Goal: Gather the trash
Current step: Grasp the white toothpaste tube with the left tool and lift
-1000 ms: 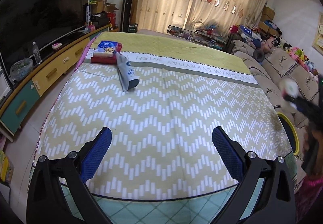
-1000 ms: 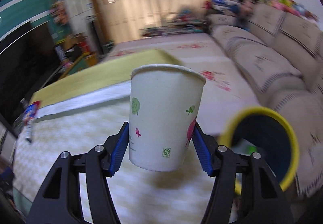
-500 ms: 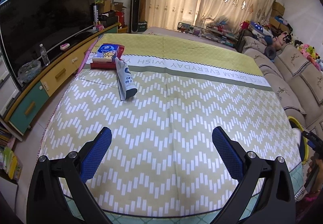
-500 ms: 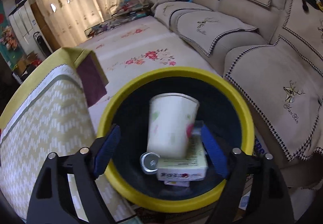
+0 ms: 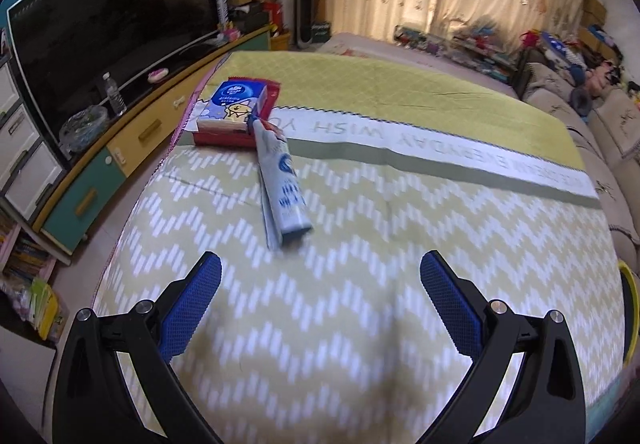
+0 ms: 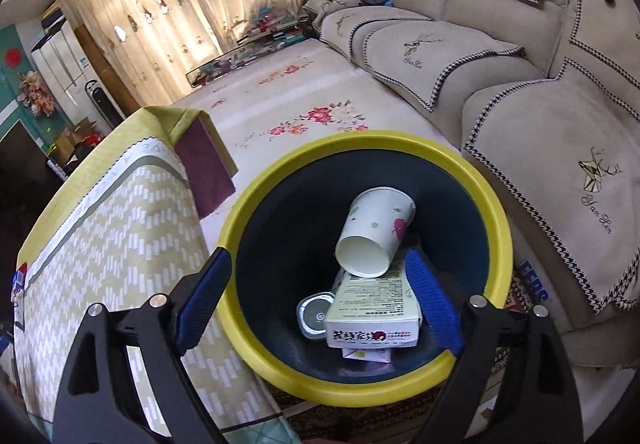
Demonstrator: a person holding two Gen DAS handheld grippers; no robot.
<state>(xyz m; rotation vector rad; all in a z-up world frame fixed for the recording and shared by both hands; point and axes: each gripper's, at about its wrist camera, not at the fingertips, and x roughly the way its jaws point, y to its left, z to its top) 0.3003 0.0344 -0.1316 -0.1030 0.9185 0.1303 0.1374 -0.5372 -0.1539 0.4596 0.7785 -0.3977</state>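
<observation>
My right gripper (image 6: 318, 302) is open and empty above a yellow-rimmed dark bin (image 6: 256, 200) beside the table. Inside the bin a white paper cup (image 6: 374, 232) lies on its side on a white carton (image 6: 376, 308), with a round metal lid (image 6: 316, 316) beside it. My left gripper (image 5: 320, 302) is open and empty above the table (image 5: 360, 324). A white and blue tube (image 5: 282, 180) lies ahead of it. Beyond the tube a blue tissue pack (image 5: 234, 104) sits on a red box (image 5: 224, 138). The bin's rim (image 5: 632, 308) shows at the right edge.
A beige sofa (image 6: 520, 84) stands right of the bin. A floral rug (image 6: 304, 96) lies beyond it. A TV (image 5: 100, 28) on a low cabinet (image 5: 132, 148) runs along the table's left side. Curtains close the far wall.
My right gripper let go of the paper cup, which dropped into the bin and tipped onto its side. My left gripper moved forward over the table toward the tube.
</observation>
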